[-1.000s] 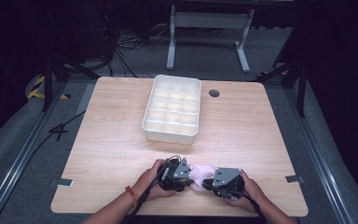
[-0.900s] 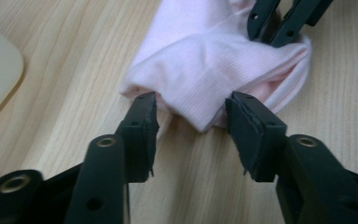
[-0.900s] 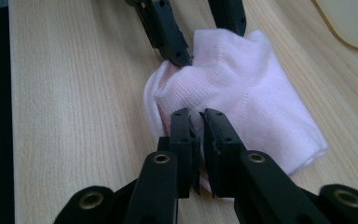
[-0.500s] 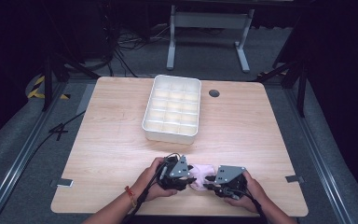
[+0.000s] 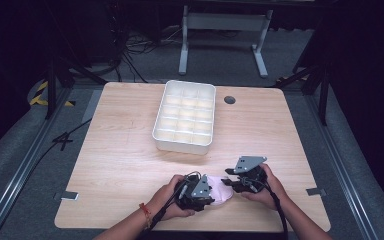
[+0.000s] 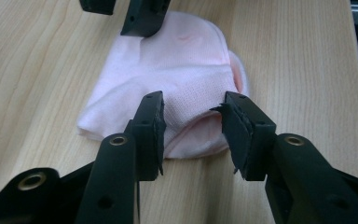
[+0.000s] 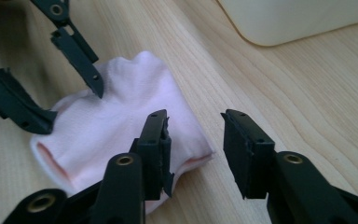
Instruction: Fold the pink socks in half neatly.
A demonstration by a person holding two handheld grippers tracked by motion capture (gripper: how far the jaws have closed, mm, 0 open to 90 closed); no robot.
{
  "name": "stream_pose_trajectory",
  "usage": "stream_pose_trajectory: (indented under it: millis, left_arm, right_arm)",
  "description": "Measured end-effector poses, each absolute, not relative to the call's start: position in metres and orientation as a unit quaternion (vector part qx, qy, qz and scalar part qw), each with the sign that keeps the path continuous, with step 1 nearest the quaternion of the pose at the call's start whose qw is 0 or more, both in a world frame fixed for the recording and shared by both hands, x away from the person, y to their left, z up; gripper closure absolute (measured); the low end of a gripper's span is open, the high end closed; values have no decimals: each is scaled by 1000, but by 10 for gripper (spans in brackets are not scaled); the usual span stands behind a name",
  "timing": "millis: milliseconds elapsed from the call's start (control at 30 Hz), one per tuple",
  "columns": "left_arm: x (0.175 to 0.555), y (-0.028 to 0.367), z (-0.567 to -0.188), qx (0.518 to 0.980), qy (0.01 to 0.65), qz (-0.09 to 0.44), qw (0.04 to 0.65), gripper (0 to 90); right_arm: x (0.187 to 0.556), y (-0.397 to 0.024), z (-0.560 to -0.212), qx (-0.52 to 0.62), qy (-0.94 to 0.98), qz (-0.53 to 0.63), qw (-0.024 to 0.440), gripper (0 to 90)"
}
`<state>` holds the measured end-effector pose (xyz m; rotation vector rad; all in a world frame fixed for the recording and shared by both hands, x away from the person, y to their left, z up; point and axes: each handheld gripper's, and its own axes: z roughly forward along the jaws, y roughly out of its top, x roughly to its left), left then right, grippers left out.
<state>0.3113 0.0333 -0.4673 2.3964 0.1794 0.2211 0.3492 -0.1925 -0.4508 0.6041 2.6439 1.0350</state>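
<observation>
A folded pale pink sock [image 5: 221,190] lies on the wooden table near its front edge, between my two grippers. My left gripper [image 5: 196,192] is at the sock's left end. In the left gripper view its open jaws [image 6: 193,107] straddle the sock's [image 6: 182,60] near fold without pinching it. My right gripper [image 5: 244,180] is at the sock's right end. In the right gripper view it stands open [image 7: 196,123], its left jaw over the sock's [image 7: 116,116] edge and its right jaw over bare wood.
A white compartment tray [image 5: 184,142] stands at the middle of the table, its corner [image 7: 298,18] also close beyond the right gripper. A dark round hole [image 5: 229,100] sits at the back right of the tabletop. The person's forearms come in from the bottom edge.
The right gripper has moved slightly away from the person and up. The left gripper has shifted a little toward the sock. The sock stays flat on the table.
</observation>
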Motion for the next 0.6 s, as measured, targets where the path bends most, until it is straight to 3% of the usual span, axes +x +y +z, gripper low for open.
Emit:
stream_pose_trajectory:
  millis: [367, 500, 600]
  left_arm:
    - [313, 34, -468, 930, 59, 97, 348, 586]
    - [316, 37, -468, 931, 62, 95, 348, 586]
    - [316, 37, -468, 931, 63, 97, 346, 586]
  right_arm:
    - [354, -195, -468, 231, 904, 352, 78, 547]
    - [357, -200, -473, 251, 893, 372, 42, 617]
    - [356, -199, -473, 251, 892, 374, 30, 723]
